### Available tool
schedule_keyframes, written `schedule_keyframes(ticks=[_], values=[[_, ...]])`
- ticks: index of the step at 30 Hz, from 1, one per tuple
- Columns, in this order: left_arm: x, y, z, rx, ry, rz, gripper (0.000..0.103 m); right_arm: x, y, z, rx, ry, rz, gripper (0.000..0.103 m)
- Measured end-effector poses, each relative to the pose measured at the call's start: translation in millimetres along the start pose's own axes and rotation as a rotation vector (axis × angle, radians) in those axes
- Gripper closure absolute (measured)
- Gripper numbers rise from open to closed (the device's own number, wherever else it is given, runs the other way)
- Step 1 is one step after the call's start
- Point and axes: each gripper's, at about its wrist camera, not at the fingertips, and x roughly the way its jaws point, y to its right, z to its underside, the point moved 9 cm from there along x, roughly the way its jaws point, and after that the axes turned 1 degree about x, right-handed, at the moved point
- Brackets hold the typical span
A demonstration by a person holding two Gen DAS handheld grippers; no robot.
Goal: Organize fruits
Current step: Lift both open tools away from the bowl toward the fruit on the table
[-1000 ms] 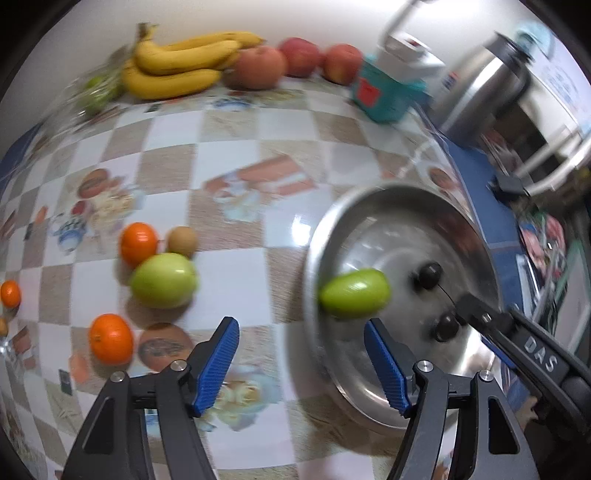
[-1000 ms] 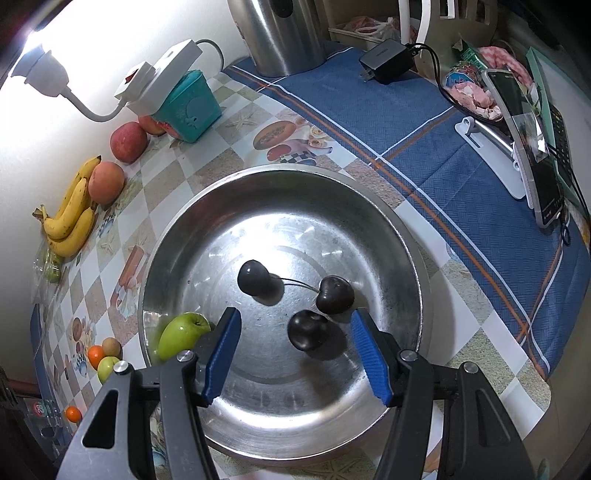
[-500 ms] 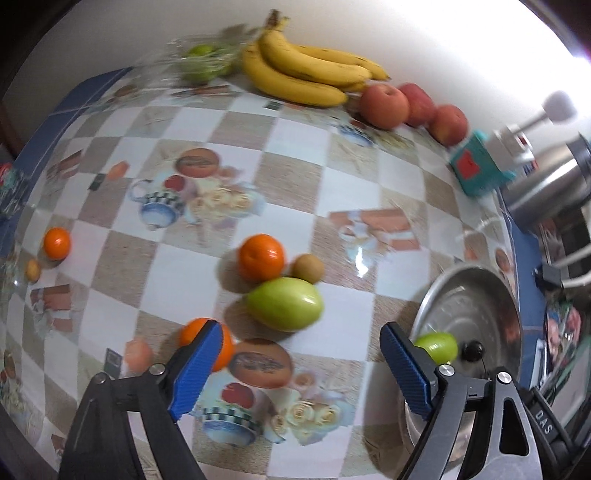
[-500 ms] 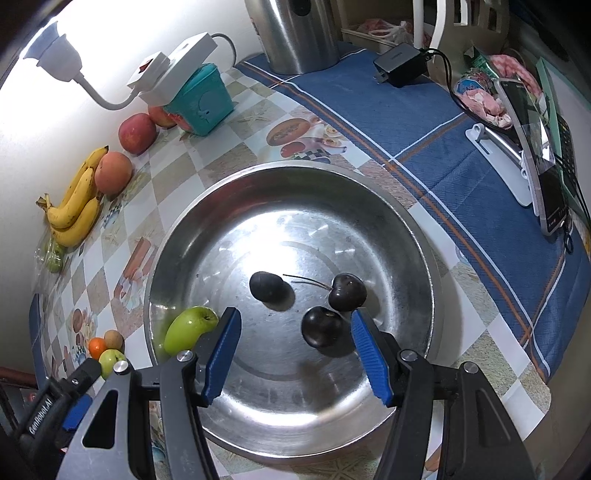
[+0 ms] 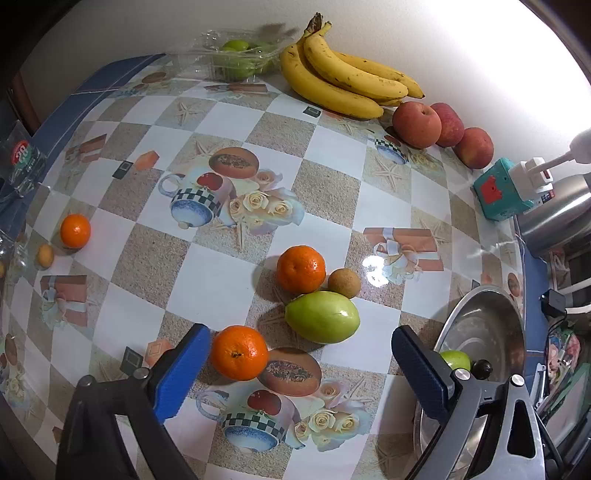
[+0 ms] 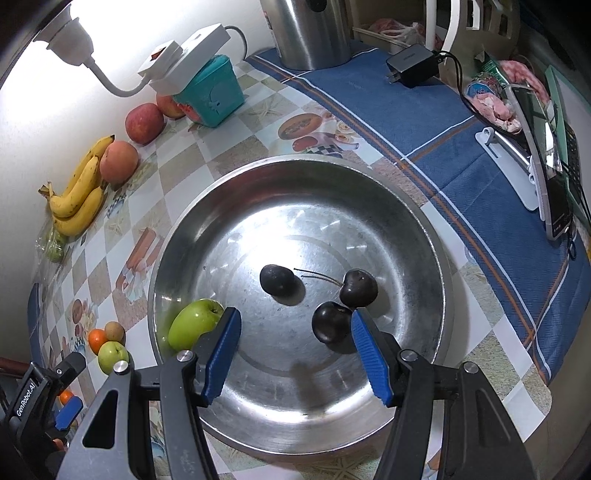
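Observation:
My left gripper hangs over the tablecloth with its jaws opening wide and nothing gripped. An orange lies just inside its left pad. Beyond lie a green fruit, a second orange and a small brown fruit. My right gripper hovers over the steel bowl, its jaws opening and empty. In the bowl lie a green apple and three dark cherries; one cherry sits close to the right pad.
Bananas, red apples and a clear box of green fruit line the wall. A teal box, a steel kettle, a charger and a phone stand crowd the blue cloth. A small orange lies far left.
My left gripper has swung left from over the bowl, where the green apple now lies, to over the loose fruit, and its jaws have widened. The right gripper stayed put and opened slightly.

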Motion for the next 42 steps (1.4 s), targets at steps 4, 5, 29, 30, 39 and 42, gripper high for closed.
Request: schedule_keyframes(ticks=[4,5,29,30,39,42], values=[[2.6,-1.4,1.0,0.007,-0.008,-0.017,0.0,-0.8,-0.5,-0.7,-0.005,0.005,-0.002,0.028],[3.2,-1.9,1.2,0.008,-0.009,-0.021,0.0,-0.8,-0.6,-0.6,-0.007,0.005,-0.002,0.028],[-6.0,9.6,-6.9,0.245,0.082,-0.163,0.0,-1.6,-18.4,2.2,-0.071,0.03,-0.037,0.008],[-8.4,9.5,-8.6,0.273,0.098,-0.189,0.0,-1.5,-21.3,3.1,-0.077,0.03,-0.042,0.008],[-18.6,-4.7,-19.4,0.392,0.146,-0.304,0.0,0.6,-39.5,11.7,-0.117,0.016,-0.061,0.008],[-22.4,-12.7,-23.3,0.4,0.154,-0.32,0.0,1.2,-46.6,15.1,-0.127,0.009,-0.073,0.008]])
